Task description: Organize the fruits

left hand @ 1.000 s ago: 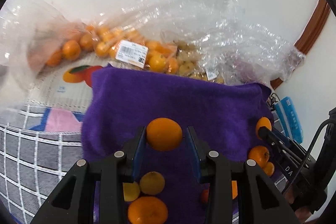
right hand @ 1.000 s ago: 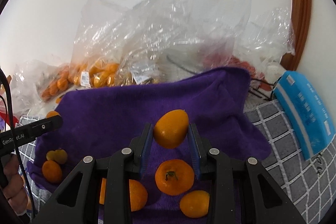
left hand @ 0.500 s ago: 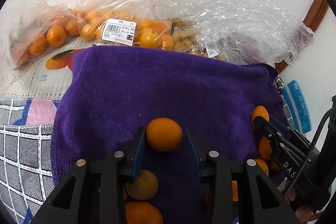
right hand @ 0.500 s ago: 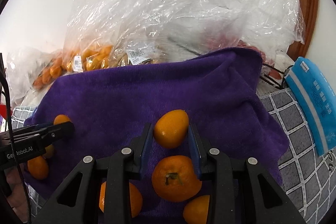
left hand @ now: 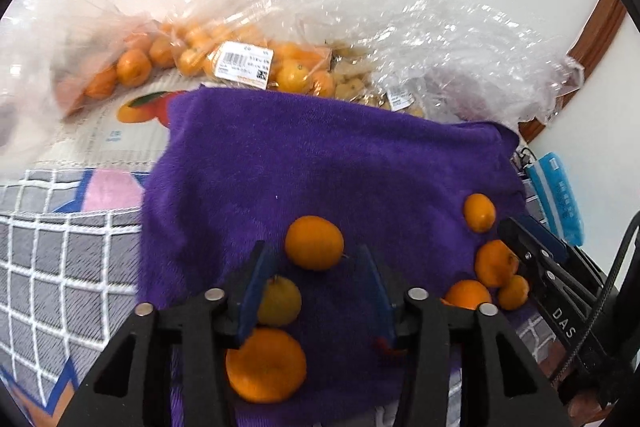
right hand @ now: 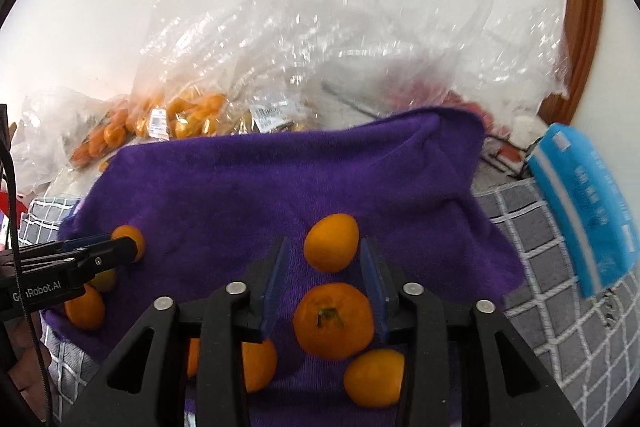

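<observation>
A purple towel [left hand: 340,155] [right hand: 280,183] lies on the surface with several oranges on it. My left gripper [left hand: 314,259] is open; an orange [left hand: 315,242] lies on the towel between its fingertips, with gaps on both sides. A yellowish fruit [left hand: 280,301] and a big orange [left hand: 266,365] lie below the jaws. My right gripper [right hand: 324,251] is open around another orange [right hand: 331,242] resting on the towel. A stem-up orange [right hand: 333,320] lies just behind it. Each gripper shows in the other's view: the right one [left hand: 516,231] and the left one [right hand: 124,247].
Clear plastic bags [left hand: 248,63] [right hand: 192,115] of small oranges and other fruit pile up behind the towel against the white wall. A blue packet [right hand: 584,211] [left hand: 556,199] lies to the right on a grey checked cloth [left hand: 60,259]. A brown wooden frame [right hand: 580,27] stands far right.
Both grippers have opened and let go of their oranges, which now rest on the towel. Both cameras have pulled back slightly.
</observation>
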Demonstrator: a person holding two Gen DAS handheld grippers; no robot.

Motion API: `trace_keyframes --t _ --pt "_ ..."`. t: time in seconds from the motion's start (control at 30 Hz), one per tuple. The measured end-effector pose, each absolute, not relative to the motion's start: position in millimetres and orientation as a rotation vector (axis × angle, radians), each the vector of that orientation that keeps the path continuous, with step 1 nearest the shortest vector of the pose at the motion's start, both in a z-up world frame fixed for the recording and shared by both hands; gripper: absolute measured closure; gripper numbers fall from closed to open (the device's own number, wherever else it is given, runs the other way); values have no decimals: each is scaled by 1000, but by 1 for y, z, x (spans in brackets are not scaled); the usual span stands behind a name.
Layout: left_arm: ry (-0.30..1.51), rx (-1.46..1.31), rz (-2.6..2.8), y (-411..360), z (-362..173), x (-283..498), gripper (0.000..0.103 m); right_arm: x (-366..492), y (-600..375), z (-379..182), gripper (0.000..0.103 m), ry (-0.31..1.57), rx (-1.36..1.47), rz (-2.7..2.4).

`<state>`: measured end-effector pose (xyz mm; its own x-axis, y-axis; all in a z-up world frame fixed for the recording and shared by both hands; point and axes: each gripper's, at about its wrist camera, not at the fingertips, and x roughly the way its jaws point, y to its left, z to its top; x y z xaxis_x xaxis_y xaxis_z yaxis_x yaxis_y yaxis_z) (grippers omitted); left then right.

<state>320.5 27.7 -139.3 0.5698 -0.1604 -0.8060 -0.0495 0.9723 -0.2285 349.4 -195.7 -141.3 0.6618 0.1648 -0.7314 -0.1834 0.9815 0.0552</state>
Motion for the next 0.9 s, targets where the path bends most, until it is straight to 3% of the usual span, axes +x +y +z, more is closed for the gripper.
trace_keyframes --t 0.2,0.27,0.5,0.8,0.9 --pt "912 -204 -32 23 -105 281 44 315 -203 -106 53 814 1 180" --pt "893 -190 -25 20 -92 261 31 298 -207 -92 53 805 8 174" --pt "810 -157 17 13 -61 193 24 238 -219 -55 51 774 2 156" --pt "695 -135 38 3 -39 122 19 160 -229 -29 19 686 6 138" --pt "660 -134 34 0 -33 104 17 145 -233 -28 17 677 26 150"
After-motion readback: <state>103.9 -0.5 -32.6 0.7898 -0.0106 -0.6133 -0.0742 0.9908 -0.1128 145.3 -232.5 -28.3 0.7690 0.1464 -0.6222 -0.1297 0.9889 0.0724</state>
